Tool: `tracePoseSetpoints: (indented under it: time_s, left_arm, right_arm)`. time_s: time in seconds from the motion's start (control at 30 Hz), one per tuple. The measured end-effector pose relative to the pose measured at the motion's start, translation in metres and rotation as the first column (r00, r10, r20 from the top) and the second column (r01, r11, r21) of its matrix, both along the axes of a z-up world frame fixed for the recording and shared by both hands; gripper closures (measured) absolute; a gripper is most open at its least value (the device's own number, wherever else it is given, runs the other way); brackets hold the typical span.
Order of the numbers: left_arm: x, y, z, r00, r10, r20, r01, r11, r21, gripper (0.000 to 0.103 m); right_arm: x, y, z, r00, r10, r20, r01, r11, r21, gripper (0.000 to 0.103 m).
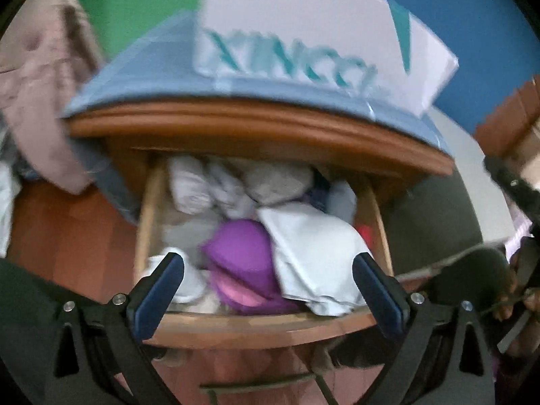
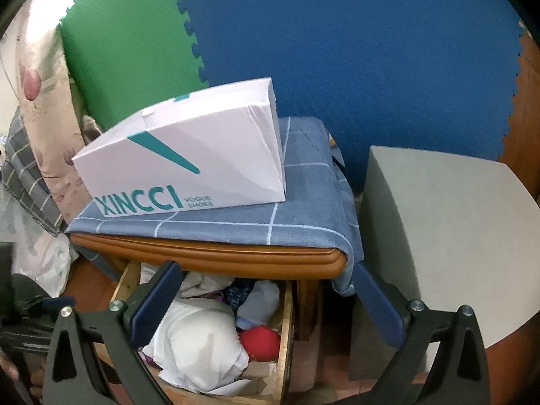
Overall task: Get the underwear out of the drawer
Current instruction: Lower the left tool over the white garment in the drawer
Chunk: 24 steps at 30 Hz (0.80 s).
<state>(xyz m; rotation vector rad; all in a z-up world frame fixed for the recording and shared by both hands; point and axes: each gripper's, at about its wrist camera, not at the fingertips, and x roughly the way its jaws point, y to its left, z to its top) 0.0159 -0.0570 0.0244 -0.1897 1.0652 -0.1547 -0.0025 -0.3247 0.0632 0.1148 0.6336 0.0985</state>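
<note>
A: Below the white shoe box point(image 2: 189, 155), what is lying in the open drawer point(image 2: 285, 334)?

B: Crumpled underwear is filling it: a purple piece point(image 1: 241, 256) is sitting near the drawer's front edge, a pale blue-white piece point(image 1: 317, 253) is lying just beside it, and a red piece point(image 2: 261, 337) is resting against the drawer's side wall.

A: How are the fingers standing relative to the drawer?

B: The left gripper point(image 1: 268, 280) is hovering over the drawer with its fingers spread wide, holding nothing; the purple piece is showing between them, untouched. The right gripper point(image 2: 266, 297) is also pointing at the drawer, fingers wide apart and empty.

A: And what is carrying the shoe box?

B: A table point(image 2: 209, 256) draped in a blue checked cloth point(image 2: 303, 202), directly above the drawer.
</note>
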Motion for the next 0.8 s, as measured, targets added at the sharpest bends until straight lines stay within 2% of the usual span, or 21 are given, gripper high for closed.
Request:
tracePoseSetpoints:
  time_s: [0.07, 0.17, 0.27, 0.43, 0.8]
  left_arm:
    - [0.012, -0.010, -0.009, 0.998, -0.020, -0.055, 0.019, 1.000, -0.018, 0.004]
    - [0.024, -0.022, -0.025, 0.987, -0.055, -0.153, 0.041, 0.994, -0.098, 0.004]
    - [0.035, -0.027, -0.043, 0.973, -0.053, -0.223, 0.032, 0.995, -0.098, 0.004]
    - [0.046, -0.029, -0.069, 0.963, -0.057, -0.265, 0.026, 0.993, -0.116, 0.004]
    - [0.053, -0.030, -0.093, 0.946, -0.060, -0.318, 0.031, 0.995, -0.097, 0.004]
  right_arm:
    - [-0.006, -0.003, 0.002, 1.000, 0.000, 0.013, 0.000, 1.000, -0.001, 0.000]
    - [-0.009, -0.008, 0.002, 1.000, -0.007, 0.015, 0.007, 1.000, 0.016, 0.000]
    - [-0.007, -0.013, 0.001, 1.000, -0.010, 0.005, 0.010, 0.999, 0.037, 0.000]
    - [-0.007, -0.012, 0.000, 1.000, 0.000, 0.006, 0.000, 0.999, 0.037, 0.000]
    - [-0.006, -0.012, -0.002, 1.000, 0.007, -0.002, -0.007, 0.999, 0.045, 0.000]
